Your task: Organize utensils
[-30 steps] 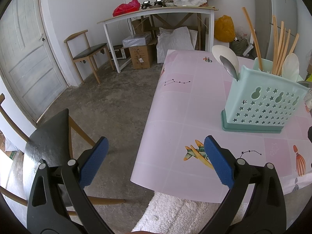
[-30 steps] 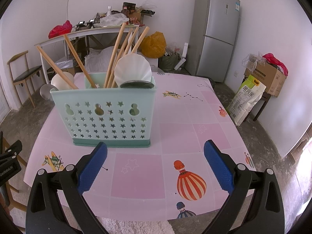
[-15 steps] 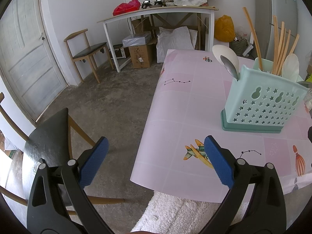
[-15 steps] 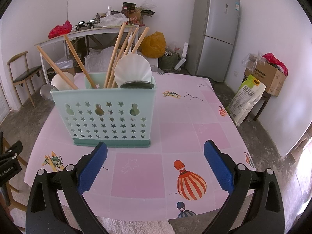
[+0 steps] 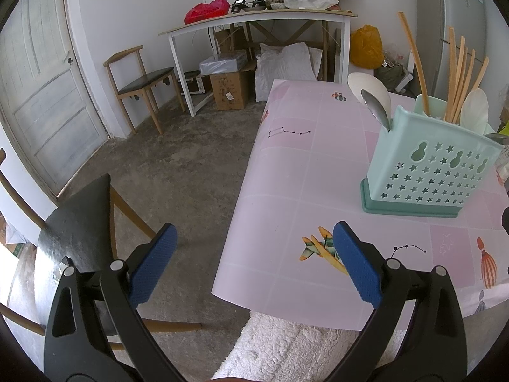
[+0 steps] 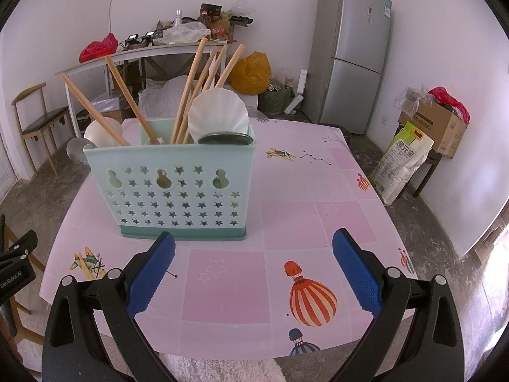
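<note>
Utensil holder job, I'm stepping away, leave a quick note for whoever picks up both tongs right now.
Left tongs: open, holding nothing, over the table's near-left edge.
Right tongs: open, holding nothing, just in front of the holder.
Mint utensil holder: upright on the pink table.
In it: wooden chopsticks, two white spoons, a metal spoon at the left end, something dark and round at the right.
Done: no loose utensils visible on the table.
Left: probably nothing to collect; check the sorting between compartments, which can't be judged from here.
</note>
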The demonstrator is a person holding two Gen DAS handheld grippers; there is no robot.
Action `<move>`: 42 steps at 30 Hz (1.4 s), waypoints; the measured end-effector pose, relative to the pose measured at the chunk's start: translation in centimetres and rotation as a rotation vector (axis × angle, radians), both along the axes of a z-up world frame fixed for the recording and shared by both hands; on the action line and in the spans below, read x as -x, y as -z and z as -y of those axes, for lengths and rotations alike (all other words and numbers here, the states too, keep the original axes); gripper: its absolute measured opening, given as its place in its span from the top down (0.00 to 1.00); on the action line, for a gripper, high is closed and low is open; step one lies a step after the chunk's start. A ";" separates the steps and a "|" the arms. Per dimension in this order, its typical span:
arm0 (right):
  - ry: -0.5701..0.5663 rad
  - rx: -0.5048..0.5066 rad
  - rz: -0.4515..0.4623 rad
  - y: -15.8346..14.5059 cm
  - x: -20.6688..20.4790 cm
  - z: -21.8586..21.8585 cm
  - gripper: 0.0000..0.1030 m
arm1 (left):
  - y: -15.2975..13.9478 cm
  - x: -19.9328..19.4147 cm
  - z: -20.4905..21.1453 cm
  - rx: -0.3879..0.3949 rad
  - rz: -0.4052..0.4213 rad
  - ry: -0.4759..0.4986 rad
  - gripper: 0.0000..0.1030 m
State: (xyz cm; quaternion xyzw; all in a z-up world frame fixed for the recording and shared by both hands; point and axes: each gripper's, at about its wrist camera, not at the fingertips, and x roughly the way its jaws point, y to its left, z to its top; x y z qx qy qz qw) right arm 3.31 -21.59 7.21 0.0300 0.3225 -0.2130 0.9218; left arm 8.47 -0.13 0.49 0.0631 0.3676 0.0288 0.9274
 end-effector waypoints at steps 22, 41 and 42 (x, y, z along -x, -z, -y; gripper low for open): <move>0.000 0.000 -0.001 -0.1 0.0 -0.1 0.06 | 0.0 0.0 -0.2 0.003 -0.003 0.002 0.08; 0.000 -0.001 -0.002 -0.1 0.0 -0.2 0.06 | 0.3 0.2 0.2 0.009 -0.003 0.007 0.08; 0.000 -0.002 -0.002 0.0 0.0 -0.2 0.06 | 0.2 0.1 0.1 0.008 -0.003 0.007 0.08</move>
